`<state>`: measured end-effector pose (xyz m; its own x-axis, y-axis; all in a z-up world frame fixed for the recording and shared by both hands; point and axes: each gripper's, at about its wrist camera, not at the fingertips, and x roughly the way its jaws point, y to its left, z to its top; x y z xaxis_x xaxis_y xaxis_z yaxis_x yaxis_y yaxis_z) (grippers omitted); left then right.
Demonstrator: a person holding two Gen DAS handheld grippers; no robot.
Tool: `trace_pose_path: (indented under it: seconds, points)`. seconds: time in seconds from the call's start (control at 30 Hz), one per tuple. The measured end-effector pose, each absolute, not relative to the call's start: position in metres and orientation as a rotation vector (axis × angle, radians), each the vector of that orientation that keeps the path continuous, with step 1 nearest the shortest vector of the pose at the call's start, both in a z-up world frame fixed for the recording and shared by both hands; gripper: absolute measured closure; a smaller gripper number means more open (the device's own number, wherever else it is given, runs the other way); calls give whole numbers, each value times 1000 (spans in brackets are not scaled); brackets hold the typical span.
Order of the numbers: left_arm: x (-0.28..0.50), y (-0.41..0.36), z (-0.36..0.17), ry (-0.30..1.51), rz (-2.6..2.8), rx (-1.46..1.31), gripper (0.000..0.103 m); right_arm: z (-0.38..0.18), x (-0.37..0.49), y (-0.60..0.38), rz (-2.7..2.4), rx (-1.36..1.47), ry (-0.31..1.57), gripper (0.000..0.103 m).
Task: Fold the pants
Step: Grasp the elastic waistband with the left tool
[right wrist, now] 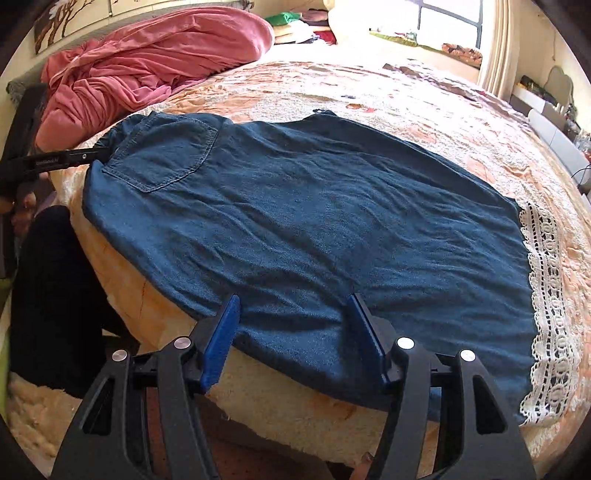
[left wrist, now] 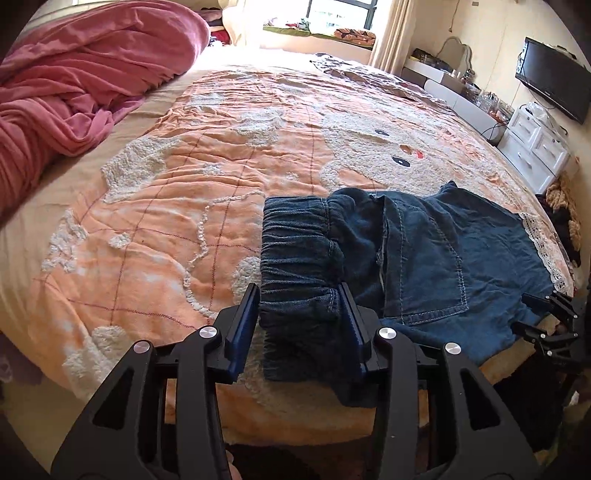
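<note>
Dark blue denim pants (right wrist: 314,229) with a back pocket (right wrist: 162,155) and a white lace hem (right wrist: 543,295) lie flat near the bed's front edge. In the left wrist view their elastic waistband (left wrist: 299,251) sits between the fingers of my left gripper (left wrist: 301,299), which is open around it. My right gripper (right wrist: 291,310) is open, its fingers straddling the near edge of the pants leg. The right gripper shows at the right edge of the left wrist view (left wrist: 550,317); the left gripper shows at the left of the right wrist view (right wrist: 55,160).
The bed has an orange and white patterned blanket (left wrist: 207,177). A crumpled pink blanket (left wrist: 74,81) lies at the far left. White drawers (left wrist: 535,144), a TV (left wrist: 554,81) and a window (left wrist: 340,14) stand beyond the bed.
</note>
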<state>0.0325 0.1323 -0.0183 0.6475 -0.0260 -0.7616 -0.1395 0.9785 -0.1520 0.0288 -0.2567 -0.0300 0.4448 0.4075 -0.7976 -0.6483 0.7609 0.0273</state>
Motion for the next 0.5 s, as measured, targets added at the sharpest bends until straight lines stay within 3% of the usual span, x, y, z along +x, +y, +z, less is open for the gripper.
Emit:
trace_pose_path:
  seconds: [0.27, 0.5]
  points:
    - [15, 129, 9, 799, 95, -224, 65, -30, 32, -264, 684, -242, 885, 39]
    - [11, 110, 46, 725, 68, -171, 53, -13, 26, -285, 705, -136, 887, 38]
